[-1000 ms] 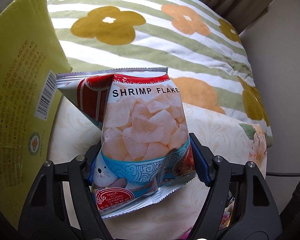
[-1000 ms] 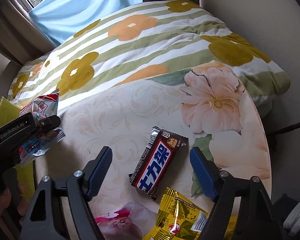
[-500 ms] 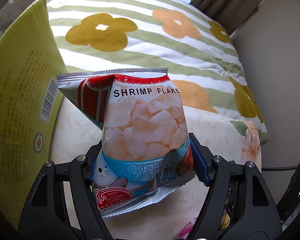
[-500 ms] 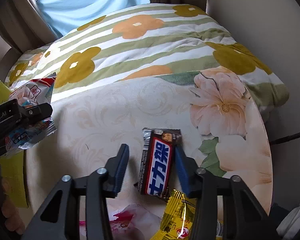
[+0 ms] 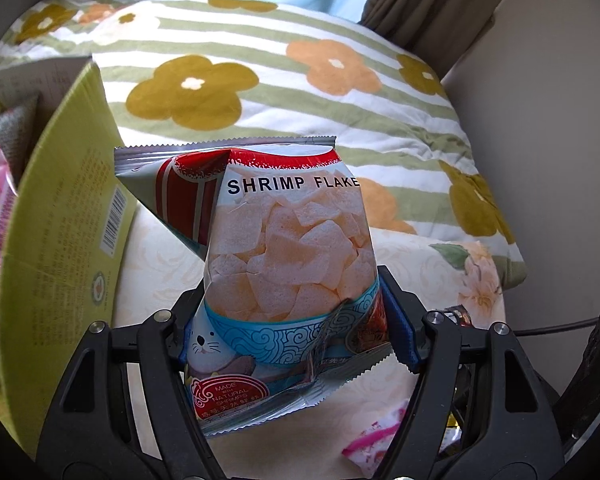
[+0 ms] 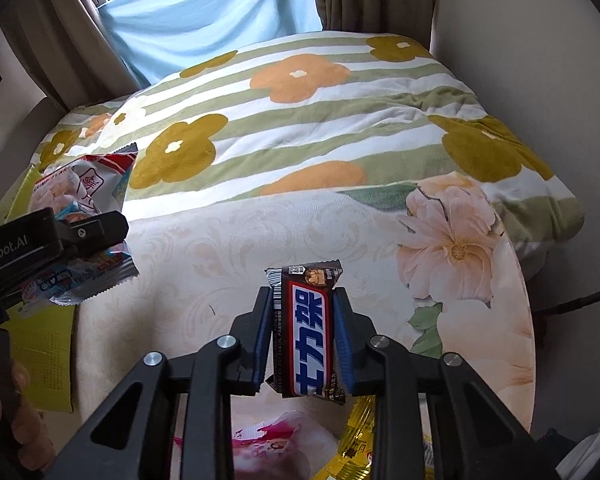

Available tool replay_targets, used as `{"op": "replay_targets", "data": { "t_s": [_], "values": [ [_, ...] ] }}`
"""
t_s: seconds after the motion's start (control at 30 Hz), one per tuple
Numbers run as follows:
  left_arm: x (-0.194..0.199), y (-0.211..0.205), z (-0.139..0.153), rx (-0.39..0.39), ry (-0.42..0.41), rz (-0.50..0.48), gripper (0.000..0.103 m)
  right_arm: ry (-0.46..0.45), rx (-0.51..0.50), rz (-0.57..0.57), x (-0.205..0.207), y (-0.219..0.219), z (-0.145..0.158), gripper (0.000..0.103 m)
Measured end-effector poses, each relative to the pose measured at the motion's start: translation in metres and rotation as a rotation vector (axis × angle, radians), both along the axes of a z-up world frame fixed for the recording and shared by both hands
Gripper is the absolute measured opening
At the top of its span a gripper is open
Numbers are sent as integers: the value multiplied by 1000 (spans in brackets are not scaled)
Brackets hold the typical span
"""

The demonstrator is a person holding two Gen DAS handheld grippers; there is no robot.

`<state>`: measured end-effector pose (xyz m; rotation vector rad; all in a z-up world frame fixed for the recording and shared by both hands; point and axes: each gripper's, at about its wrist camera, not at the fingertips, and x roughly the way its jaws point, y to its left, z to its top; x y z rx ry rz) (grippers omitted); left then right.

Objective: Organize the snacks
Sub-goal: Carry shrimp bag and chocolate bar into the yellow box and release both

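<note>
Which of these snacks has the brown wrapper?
The chocolate bar pinched in the right gripper: dark brown with a blue band. The shrimp flakes bag is red, white and blue.

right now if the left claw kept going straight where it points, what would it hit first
Probably the flowered quilt beyond the table. The left claw, shut on the shrimp bag, points over the tabletop toward it. The green box sits off to its left. Depth is hard to judge.

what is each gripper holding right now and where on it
Left gripper: shrimp flakes bag, clamped across its lower part. Right gripper: chocolate bar, pinched on its long sides near the middle.
</note>
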<state>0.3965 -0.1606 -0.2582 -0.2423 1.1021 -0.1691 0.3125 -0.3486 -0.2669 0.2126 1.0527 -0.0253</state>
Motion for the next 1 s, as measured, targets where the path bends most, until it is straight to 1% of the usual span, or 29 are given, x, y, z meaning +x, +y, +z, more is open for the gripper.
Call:
{"op": "replay_targets", "data": {
  "t_s": [0.07,0.23,0.37,0.47,0.63,0.73,0.87,1.0],
  "values": [
    [-5,-1,13,-3,-26,-7,70,-30,1,5,-3,-1,15,26],
    [-22,-1,58,-10,-110,-19,70,-96,10,30,-9,-5,55,26],
    [-38,8,95,-1,-180,-15,70,-161,-11,85,-11,0,92,26],
    [-51,23,121,12,-218,4,70,-201,4,123,-13,7,116,26],
    [-75,66,164,29,-284,46,70,-252,34,189,-17,32,148,26],
    [-86,95,183,46,-315,70,70,-276,44,232,-17,57,163,26],
    [-90,140,196,37,-324,94,70,-290,63,290,-14,101,175,26],
    [-86,191,195,37,-300,108,70,-305,61,328,-8,152,183,26]
  ]
}}
